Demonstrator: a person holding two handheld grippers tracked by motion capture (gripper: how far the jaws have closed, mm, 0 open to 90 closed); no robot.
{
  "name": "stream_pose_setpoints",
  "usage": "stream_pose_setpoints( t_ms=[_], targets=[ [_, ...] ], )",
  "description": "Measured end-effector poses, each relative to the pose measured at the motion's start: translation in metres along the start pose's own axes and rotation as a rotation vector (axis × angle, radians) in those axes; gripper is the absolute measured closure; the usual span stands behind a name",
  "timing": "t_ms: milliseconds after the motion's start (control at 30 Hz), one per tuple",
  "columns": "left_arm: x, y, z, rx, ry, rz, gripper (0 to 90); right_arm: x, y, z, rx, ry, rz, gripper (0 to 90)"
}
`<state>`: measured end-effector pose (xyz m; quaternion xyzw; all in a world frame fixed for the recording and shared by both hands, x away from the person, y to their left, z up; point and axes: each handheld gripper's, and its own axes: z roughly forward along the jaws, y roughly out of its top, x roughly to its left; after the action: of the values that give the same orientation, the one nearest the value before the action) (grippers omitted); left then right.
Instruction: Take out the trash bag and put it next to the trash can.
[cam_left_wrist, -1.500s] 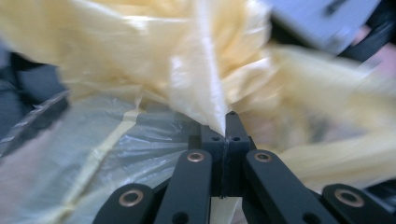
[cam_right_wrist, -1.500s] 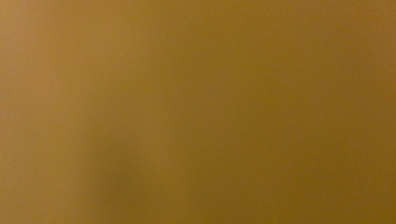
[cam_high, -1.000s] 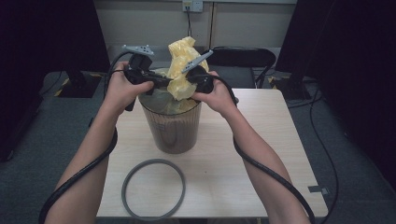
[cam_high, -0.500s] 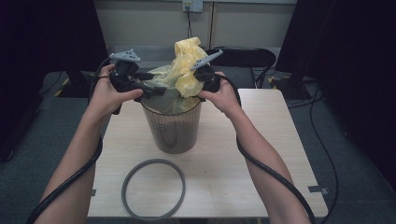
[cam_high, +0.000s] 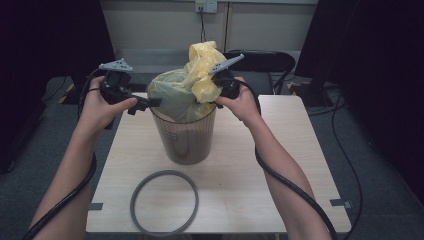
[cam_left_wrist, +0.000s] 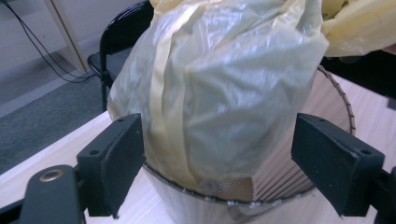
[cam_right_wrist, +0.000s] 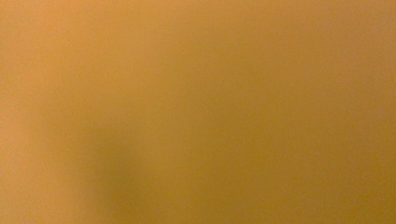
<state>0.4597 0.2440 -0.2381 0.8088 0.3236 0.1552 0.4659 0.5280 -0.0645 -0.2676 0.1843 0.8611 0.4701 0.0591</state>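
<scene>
One yellow bag (cam_high: 192, 87) sat half-lined in the single bin (cam_high: 184, 137) on the desk (cam_high: 280, 170). The left gripper (cam_high: 150, 103), fingers just spread and empty beside the bin's rim, likely needed a fresh grip; the right gripper (cam_high: 216, 92) stayed clenched on the bag above the bin. One grey ring (cam_high: 164, 201) lay before the bin.

The right gripper (cam_high: 214, 95) has its jaws buried in the bunched yellow bag (cam_high: 202, 70) in the high view, so their grip cannot be seen there — its own view is a featureless orange-yellow blur. In the left gripper view the bag (cam_left_wrist: 219, 93) hides most of the bin (cam_left_wrist: 299, 172), and the bottom edge cuts off the bin's wall. The person's forearms leave the high view at the bottom.
</scene>
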Motion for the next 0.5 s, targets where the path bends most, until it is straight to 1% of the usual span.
stream_pose_setpoints(
  t_ms=[67, 200, 367, 400, 433, 500],
  targets=[
    [0.001, -0.005, -0.001, 0.012, 0.014, -0.002, 17.2, 0.0, 0.0, -0.001, -0.009, -0.002, 0.001, 86.3],
    [0.003, -0.014, -0.004, 0.019, 0.02, -0.012, 17.4, 0.001, 0.002, -0.005, -0.027, -0.003, 0.002, 86.3],
    [0.003, -0.027, -0.004, 0.032, 0.009, -0.025, 17.2, 0.0, 0.002, -0.011, -0.05, -0.004, 0.007, 86.3],
    [0.003, -0.027, -0.004, 0.032, 0.009, -0.025, 17.2, 0.0, 0.002, -0.011, -0.05, -0.004, 0.007, 86.3],
    [0.005, -0.033, -0.004, 0.032, 0.011, -0.032, 17.2, 0.0, 0.0, -0.013, -0.061, -0.005, 0.011, 86.3],
    [0.006, -0.037, -0.004, 0.035, 0.012, -0.036, 17.2, -0.001, -0.002, -0.014, -0.06, -0.007, 0.015, 86.2]
  ],
)
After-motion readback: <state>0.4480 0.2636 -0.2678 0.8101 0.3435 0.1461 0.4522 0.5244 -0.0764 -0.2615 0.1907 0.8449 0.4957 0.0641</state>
